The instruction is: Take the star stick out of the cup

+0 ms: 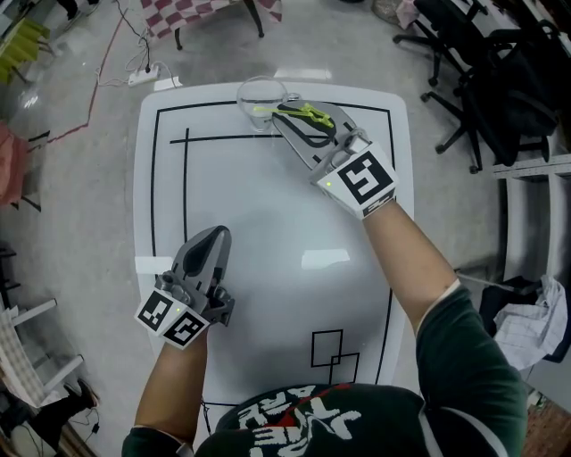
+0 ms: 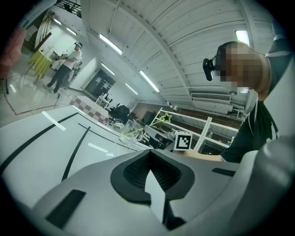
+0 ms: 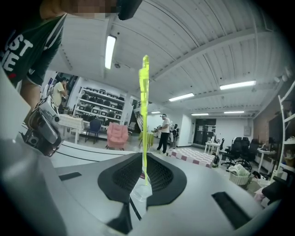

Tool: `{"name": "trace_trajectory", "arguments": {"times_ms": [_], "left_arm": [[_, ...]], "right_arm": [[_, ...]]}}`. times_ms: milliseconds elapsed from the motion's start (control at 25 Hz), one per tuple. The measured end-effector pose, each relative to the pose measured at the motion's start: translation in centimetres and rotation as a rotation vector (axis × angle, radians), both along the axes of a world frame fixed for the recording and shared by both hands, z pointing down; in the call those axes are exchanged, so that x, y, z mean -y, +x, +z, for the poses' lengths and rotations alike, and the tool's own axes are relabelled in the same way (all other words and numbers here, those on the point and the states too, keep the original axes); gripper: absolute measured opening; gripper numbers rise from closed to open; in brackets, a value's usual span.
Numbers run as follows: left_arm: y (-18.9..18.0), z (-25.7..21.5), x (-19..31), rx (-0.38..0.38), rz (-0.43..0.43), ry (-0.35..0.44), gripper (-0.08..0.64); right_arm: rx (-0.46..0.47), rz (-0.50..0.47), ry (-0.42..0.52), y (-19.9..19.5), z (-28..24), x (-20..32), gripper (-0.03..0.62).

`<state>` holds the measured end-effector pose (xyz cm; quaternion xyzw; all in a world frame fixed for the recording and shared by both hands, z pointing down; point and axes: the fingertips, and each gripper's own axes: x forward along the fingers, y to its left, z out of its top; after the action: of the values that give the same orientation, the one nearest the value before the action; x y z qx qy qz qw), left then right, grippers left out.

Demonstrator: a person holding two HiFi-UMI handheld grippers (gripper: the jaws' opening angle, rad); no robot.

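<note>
A clear cup [image 1: 260, 96] stands at the far edge of the white table [image 1: 268, 223]. The yellow-green star stick [image 1: 308, 113] leans out of it to the right. My right gripper [image 1: 284, 114] reaches in beside the cup, shut on the stick. In the right gripper view the stick [image 3: 144, 115] rises straight up from between the pads [image 3: 159, 177], with the cup [image 3: 139, 194] showing below. My left gripper [image 1: 217, 234] rests near the table's left front, shut and holding nothing. From the left gripper view, cup [image 2: 131, 131] and star [image 2: 165, 118] are far ahead.
Black lines are drawn on the table, and a white tape strip [image 1: 152, 265] sits at its left edge. Office chairs [image 1: 482, 80] stand to the right. A power strip [image 1: 147, 75] lies on the floor behind, near a checkered cloth [image 1: 196, 13]. People stand far off.
</note>
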<state>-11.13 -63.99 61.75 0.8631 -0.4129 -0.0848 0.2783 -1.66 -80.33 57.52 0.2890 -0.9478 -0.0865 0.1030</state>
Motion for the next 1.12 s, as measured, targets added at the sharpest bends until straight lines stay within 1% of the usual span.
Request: {"name": "trace_trajectory", "arguments": {"times_ms": [40,80,440,680,840,960,1120], "left_arm": [[0.0,0.1,0.0,0.002,-0.002,0.0,0.003],[-0.1,0.1,0.0,0.003,-0.005,-0.001,0.003],[-1.2,0.3,0.1,0.011,-0.035,-0.012,0.003],[-1.5,-1.4,-0.7,0.037,-0.042,0.002,0.003],[-1.8,-3.6,-1.5,0.059,-0.053,0.027,0.003],[-2.7,-6.3,-1.9,0.06,-0.064,0.063,0.003],[-4.0,-10.4,-3.3,0.063,-0.08,0.118,0.003]], "right_arm": [[0.004,0.0,0.003,0.0,-0.1,0.0,0.05],[0.01,0.0,0.005,0.0,-0.2,-0.1,0.046],[0.028,0.0,0.02,0.1,-1.8,-0.3,0.043],[0.042,0.005,0.043,0.6,-5.1,-0.8,0.043],[0.032,0.018,0.074,1.2,-8.1,-1.6,0.043],[0.012,0.027,0.117,1.6,-10.7,-2.3,0.043],[0.022,0.025,0.133,1.2,-15.4,-4.3,0.043]]}}
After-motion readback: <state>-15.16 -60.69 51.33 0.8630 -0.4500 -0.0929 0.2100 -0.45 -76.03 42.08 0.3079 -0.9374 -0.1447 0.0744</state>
